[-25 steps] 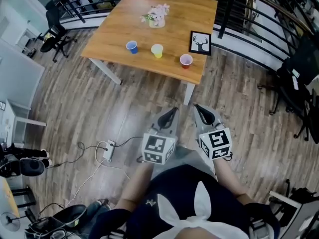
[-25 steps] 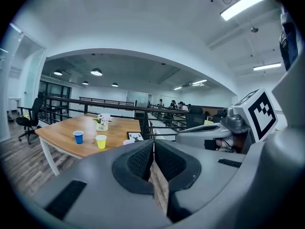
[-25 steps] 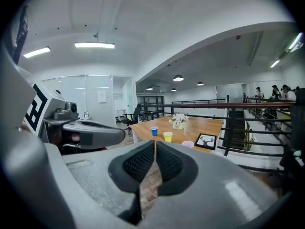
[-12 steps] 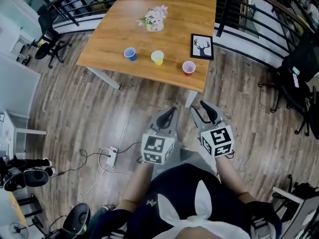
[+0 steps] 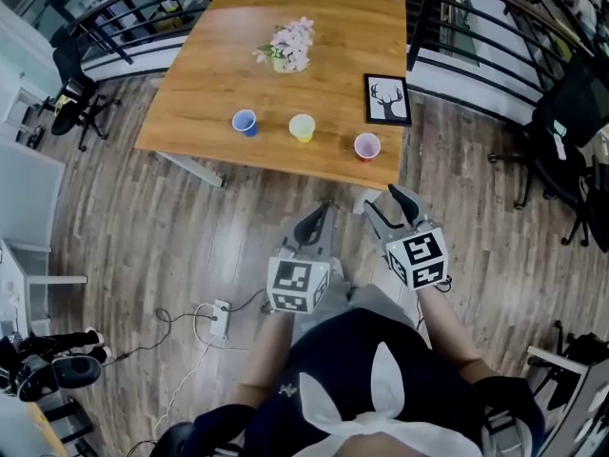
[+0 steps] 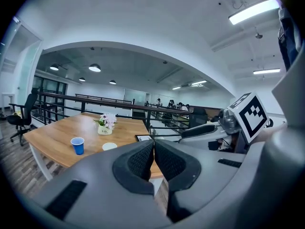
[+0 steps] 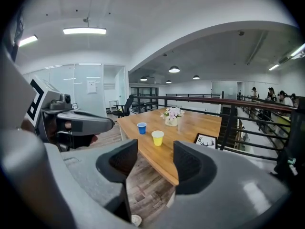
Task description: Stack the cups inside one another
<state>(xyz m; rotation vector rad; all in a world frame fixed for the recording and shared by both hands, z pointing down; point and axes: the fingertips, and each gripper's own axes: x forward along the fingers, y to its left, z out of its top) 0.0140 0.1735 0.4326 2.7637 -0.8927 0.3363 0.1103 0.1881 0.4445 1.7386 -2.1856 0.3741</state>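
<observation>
Three cups stand in a row near the front edge of the wooden table (image 5: pixel 219 74): a blue cup (image 5: pixel 245 122), a yellow cup (image 5: pixel 303 128) and a pink cup (image 5: pixel 367 147). Both grippers hang over the floor, short of the table. My left gripper (image 5: pixel 319 215) is shut and empty; its view shows the blue cup (image 6: pixel 77 145) and yellow cup (image 6: pixel 109 146) past the jaws. My right gripper (image 5: pixel 385 205) is open; its jaws have just been opening with nothing between them. Its view shows the blue cup (image 7: pixel 142 128) and yellow cup (image 7: pixel 157 137); the pink cup is hidden.
A vase of flowers (image 5: pixel 283 50) and a framed deer picture (image 5: pixel 388 99) also sit on the table. A black railing (image 5: pixel 447 46) runs behind and right of it. Office chairs (image 5: pixel 71 98) stand at left. A power strip (image 5: pixel 220 318) with cables lies on the floor.
Both grippers have moved forward toward the table, which now lies nearer in the head view. The right gripper's jaws went from shut to open. The cups have not moved.
</observation>
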